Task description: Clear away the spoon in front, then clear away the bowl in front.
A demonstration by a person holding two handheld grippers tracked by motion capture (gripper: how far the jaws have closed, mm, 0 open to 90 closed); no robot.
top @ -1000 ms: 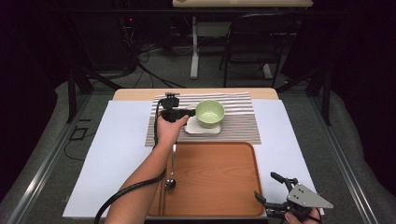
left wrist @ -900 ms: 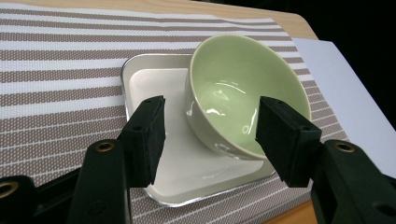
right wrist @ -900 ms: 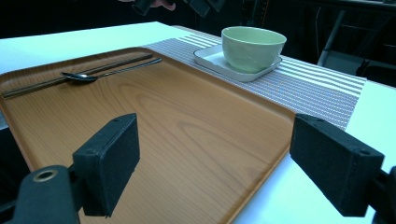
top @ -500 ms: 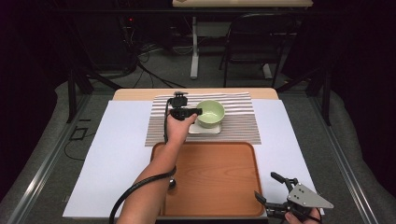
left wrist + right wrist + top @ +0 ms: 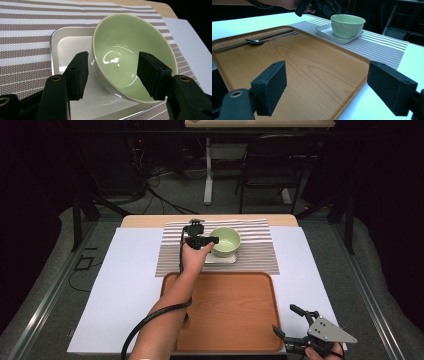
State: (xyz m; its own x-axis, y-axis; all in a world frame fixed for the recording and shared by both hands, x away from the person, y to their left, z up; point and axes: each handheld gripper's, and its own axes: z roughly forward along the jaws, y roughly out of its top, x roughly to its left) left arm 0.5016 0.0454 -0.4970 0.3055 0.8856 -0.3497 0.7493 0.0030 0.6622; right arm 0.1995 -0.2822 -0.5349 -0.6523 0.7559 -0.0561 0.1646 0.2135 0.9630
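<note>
High view: the person's left forearm (image 5: 172,305) covers the left part of the wooden tray (image 5: 235,315) and is cut off by the bottom edge; the left hand (image 5: 195,254) hides part of the white square dish (image 5: 227,259); the right hand (image 5: 322,354) is cut off at the bottom edge. Left gripper view: the green bowl (image 5: 130,57) hides the right half of the dish; the far jaw covers part of the bowl's inner wall, and whether either pad touches the rim cannot be told; both jaws are cut off below. Right gripper view: the left gripper (image 5: 322,6) is cut off by the top edge; the chopsticks (image 5: 252,41) end at the picture's left edge.
</note>
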